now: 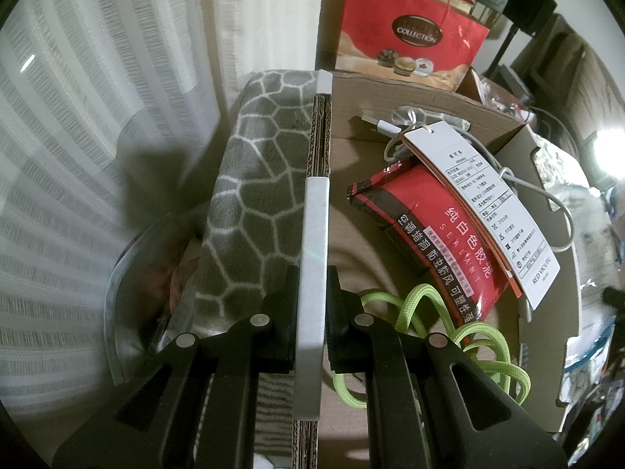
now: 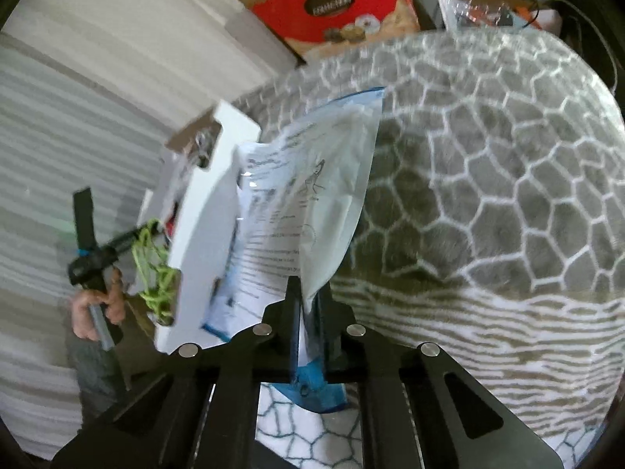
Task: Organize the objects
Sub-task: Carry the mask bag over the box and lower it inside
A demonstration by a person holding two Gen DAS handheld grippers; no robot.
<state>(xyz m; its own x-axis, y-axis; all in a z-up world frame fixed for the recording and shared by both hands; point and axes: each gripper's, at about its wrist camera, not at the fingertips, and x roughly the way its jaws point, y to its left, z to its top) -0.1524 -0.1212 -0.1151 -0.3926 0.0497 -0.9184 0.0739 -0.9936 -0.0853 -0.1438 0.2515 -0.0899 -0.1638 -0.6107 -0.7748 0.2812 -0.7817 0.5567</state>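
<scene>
My left gripper [image 1: 312,293] is shut on the white-taped rim of a cardboard box [image 1: 314,215]. Inside the box lie a red sealant packet [image 1: 433,242], a white garment tag [image 1: 484,203], a white USB cable [image 1: 390,129] and a green cord [image 1: 461,332]. My right gripper [image 2: 310,293] is shut on a clear plastic bag with printed paper inside [image 2: 308,203] and holds it in the air beside the white outer side of the box [image 2: 207,234]. The left gripper [image 2: 97,254] and the hand holding it show at the left of the right wrist view.
A grey blanket with a white cell pattern [image 1: 258,195] lies under and beside the box and fills the right wrist view [image 2: 488,195]. A red chocolate gift bag [image 1: 410,35] stands behind. White curtains [image 1: 78,117] hang at the left. Cluttered items lie at the far right.
</scene>
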